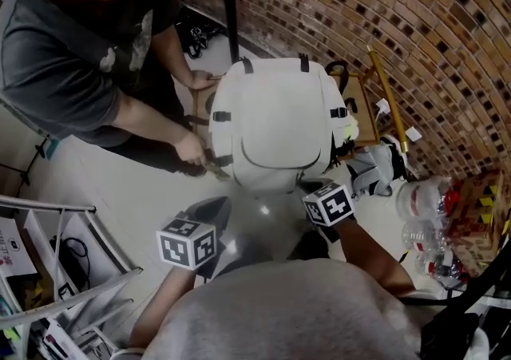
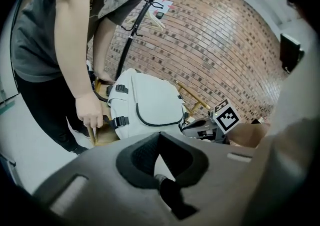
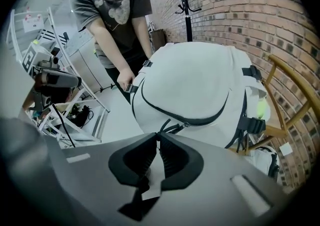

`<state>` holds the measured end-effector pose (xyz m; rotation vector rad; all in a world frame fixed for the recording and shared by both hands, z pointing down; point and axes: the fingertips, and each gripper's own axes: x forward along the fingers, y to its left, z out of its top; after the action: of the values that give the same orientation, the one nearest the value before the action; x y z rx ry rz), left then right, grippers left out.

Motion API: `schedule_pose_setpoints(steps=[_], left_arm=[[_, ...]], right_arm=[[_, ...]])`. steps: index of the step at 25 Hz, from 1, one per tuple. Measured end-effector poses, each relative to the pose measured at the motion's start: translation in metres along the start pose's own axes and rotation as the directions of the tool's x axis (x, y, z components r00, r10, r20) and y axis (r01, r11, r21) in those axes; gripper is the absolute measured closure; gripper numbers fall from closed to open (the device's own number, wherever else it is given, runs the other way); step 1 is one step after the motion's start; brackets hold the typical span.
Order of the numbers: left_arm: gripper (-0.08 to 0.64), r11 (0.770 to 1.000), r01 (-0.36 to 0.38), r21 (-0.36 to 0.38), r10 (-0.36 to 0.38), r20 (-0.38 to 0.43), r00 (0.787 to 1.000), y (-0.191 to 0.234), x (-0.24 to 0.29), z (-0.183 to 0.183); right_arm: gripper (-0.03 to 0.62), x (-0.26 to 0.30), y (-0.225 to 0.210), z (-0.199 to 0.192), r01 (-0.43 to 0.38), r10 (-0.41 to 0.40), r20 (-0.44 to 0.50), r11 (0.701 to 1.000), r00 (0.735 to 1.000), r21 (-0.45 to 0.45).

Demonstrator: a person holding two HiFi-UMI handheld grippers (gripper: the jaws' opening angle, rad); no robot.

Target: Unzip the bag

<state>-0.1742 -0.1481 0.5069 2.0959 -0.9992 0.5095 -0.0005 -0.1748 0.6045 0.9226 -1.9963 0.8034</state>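
The white fabric backpack (image 1: 271, 123) stands upright on a wooden chair (image 1: 375, 103) by the red brick wall (image 1: 399, 23). The right gripper (image 3: 157, 135) is pinched on its black zip-pull cord (image 3: 172, 129). The left gripper (image 2: 159, 136) hangs closed and empty nearby. A person in a grey T-shirt (image 1: 72, 55) steadies the chair.

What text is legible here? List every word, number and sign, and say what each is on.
No word or number reads clearly.
Left cube and right cube: black-and-white square patterns, no letters.
Bottles: red labels, print blurred.
T-shirt: pale graphic, no legible words.
Papers: too small to read.
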Motion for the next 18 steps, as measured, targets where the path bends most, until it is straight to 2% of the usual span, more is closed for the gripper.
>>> schedule_pose_setpoints(steps=[5,18], left_arm=[[0.559,0.999,0.032,0.024,-0.031,-0.018,0.999,0.010,-0.006,-0.002],[0.559,0.998,0.062,0.020,-0.062,-0.021,0.998,0.028,-0.015,-0.005]], right_arm=[[0.571,0.007,0.018,0.008,0.010,-0.010,0.017,1.000,1.000,0.024],[0.571,0.016,0.048,0.034,0.008,-0.008,0.036,1.000,0.999,-0.004]])
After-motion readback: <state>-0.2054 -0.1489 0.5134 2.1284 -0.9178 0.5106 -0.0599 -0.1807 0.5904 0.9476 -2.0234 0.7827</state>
